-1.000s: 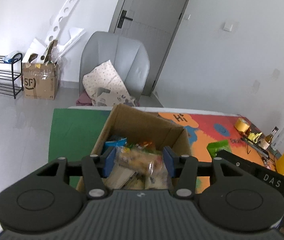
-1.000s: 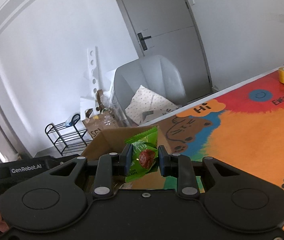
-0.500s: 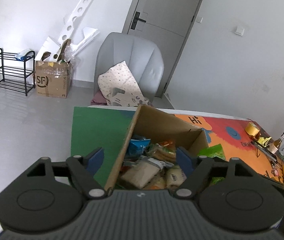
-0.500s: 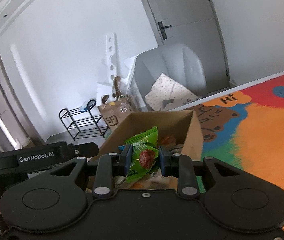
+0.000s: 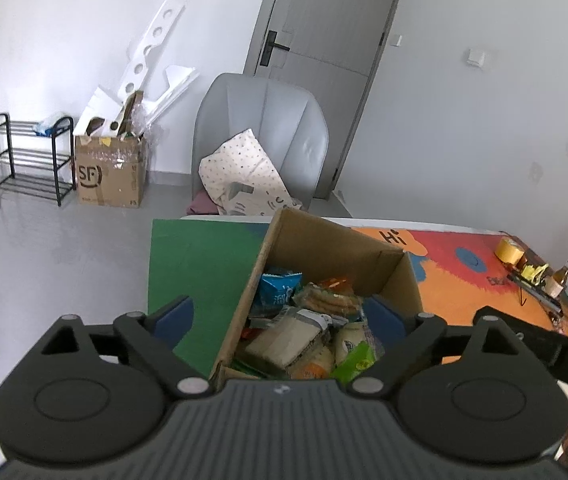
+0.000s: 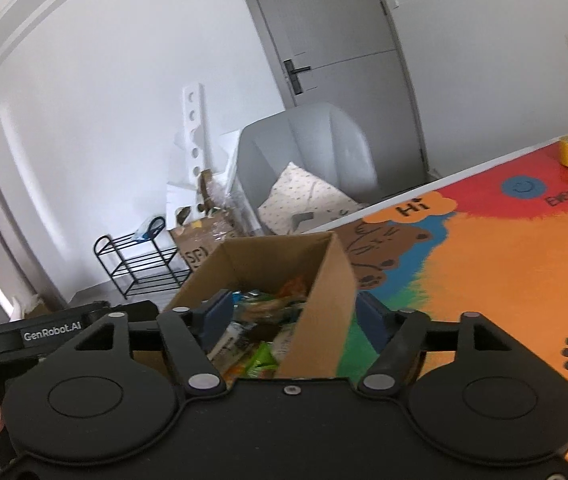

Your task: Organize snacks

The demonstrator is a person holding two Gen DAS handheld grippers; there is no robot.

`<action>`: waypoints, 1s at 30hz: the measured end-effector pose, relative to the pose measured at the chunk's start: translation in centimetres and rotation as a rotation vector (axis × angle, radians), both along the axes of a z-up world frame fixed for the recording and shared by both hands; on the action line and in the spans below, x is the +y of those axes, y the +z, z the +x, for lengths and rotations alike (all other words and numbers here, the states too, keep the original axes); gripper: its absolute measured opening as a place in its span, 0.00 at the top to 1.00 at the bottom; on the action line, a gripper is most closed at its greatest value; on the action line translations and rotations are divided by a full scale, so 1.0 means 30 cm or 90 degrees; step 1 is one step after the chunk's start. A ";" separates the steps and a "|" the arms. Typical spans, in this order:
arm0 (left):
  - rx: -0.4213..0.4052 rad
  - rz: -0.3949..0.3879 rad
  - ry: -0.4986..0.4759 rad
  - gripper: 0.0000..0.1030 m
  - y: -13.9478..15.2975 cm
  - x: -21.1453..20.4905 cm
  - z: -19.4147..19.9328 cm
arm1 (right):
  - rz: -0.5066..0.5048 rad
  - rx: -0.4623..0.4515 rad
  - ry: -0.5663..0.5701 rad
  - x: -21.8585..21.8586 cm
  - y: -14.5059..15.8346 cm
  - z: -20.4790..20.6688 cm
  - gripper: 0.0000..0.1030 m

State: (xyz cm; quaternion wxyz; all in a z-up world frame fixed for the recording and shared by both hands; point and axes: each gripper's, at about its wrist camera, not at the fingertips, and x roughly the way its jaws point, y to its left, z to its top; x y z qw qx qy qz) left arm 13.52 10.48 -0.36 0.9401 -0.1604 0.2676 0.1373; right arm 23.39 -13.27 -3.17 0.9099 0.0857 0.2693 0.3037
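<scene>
Snacks [image 5: 303, 332] fill the open box [image 5: 325, 240], which stands on the mat [image 5: 192, 264] near the table's far edge; green mat lies bare to its left, orange to its right. Beyond that edge a chair [image 5: 260, 120] stands close. Left gripper [image 5: 280, 316] and right gripper [image 6: 291, 314] have just been opening; each gapes empty, straddling a box wall. A tape roll [image 5: 508, 249] sits well apart.

Between the spread fingers the cardboard box [image 5: 325, 240] looks like matt brown corrugated paper, its cut edges rough. The snack packets [image 5: 307, 328] inside are glossy plastic film, crinkled (one blue, one green). Beyond the fingertips, the table mat [image 5: 200, 264] is smooth, faintly sheened, and the grey chair [image 5: 268, 120] looks leather-like.
</scene>
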 end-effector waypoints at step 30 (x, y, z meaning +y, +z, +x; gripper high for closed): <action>0.021 0.097 -0.124 0.00 0.078 -0.231 -0.189 | -0.022 -0.003 -0.068 -0.279 0.049 -0.165 0.00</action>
